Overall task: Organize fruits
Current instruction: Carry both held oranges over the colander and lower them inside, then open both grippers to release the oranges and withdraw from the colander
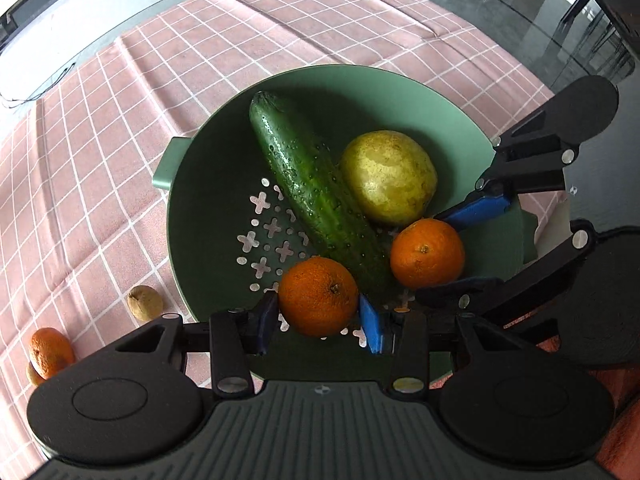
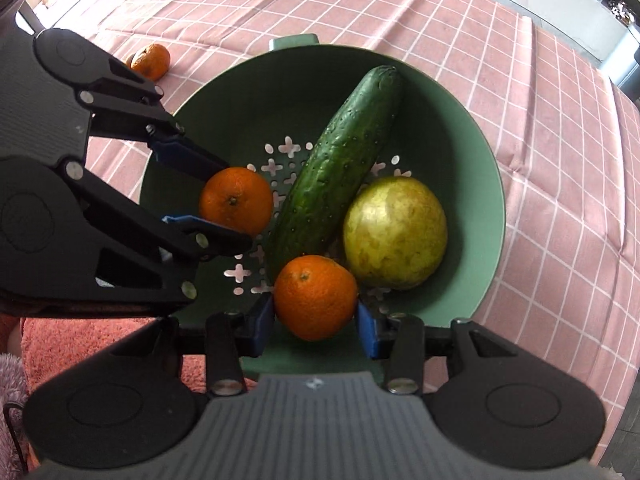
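The big green bowl [image 1: 360, 92] on the surface already holds a cucumber [image 1: 316, 192], a pear [image 1: 388, 176] and two oranges, so I think most of the job is done. The left gripper [image 1: 318, 316] has its jaws squeezed on one orange [image 1: 318, 296] low inside the bowl. The right gripper [image 2: 316, 316] has its jaws squeezed on the other orange [image 2: 315, 297], also inside the bowl. Both still need letting go.

Outside the bowl, another orange [image 1: 51, 350] and a small brown fruit [image 1: 145, 302] wait on the pink checked cloth [image 1: 100, 160]. The cucumber takes up much of the bowl.
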Demonstrator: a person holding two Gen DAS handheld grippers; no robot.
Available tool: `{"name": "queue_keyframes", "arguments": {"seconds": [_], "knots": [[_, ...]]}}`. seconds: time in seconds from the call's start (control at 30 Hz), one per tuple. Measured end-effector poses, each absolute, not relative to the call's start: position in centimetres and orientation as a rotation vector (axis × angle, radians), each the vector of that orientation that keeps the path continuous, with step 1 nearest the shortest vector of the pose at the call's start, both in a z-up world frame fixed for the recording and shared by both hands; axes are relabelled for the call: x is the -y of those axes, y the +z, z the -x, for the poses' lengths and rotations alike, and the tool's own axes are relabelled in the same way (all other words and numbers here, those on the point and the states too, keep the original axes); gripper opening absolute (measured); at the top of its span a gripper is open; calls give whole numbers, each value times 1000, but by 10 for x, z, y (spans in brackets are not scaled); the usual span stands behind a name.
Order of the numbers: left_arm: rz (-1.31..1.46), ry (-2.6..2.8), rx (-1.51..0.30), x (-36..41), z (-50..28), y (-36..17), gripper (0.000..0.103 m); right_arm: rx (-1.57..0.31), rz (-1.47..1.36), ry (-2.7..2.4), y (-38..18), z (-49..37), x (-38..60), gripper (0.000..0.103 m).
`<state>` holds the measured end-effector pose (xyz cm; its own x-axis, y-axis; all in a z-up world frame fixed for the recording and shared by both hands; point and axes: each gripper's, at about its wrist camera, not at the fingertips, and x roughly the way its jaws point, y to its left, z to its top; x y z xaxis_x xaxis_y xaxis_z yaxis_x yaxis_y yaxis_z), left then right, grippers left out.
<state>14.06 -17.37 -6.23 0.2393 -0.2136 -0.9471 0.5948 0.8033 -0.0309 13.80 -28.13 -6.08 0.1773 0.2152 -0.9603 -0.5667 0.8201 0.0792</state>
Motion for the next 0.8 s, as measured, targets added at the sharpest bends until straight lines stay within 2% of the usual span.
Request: {"name": "queue_keyframes", "arguments": {"seconds": [0.5, 0.6, 0.67, 0.8], "knots": [[-443, -588, -1221, 181, -145, -67, 52, -1300, 380, 598, -66, -140, 272, 43], [-433, -590, -1215, 179, -145, -66, 56, -1294, 382, 596, -64, -138, 273, 45], [-412, -595, -1213, 176, -144, -62, 58, -1283, 388, 593, -61, -135, 272, 50], [-367, -592, -1189, 169, -141, -48, 58, -1253, 388, 587, -51, -127, 270, 51]]}}
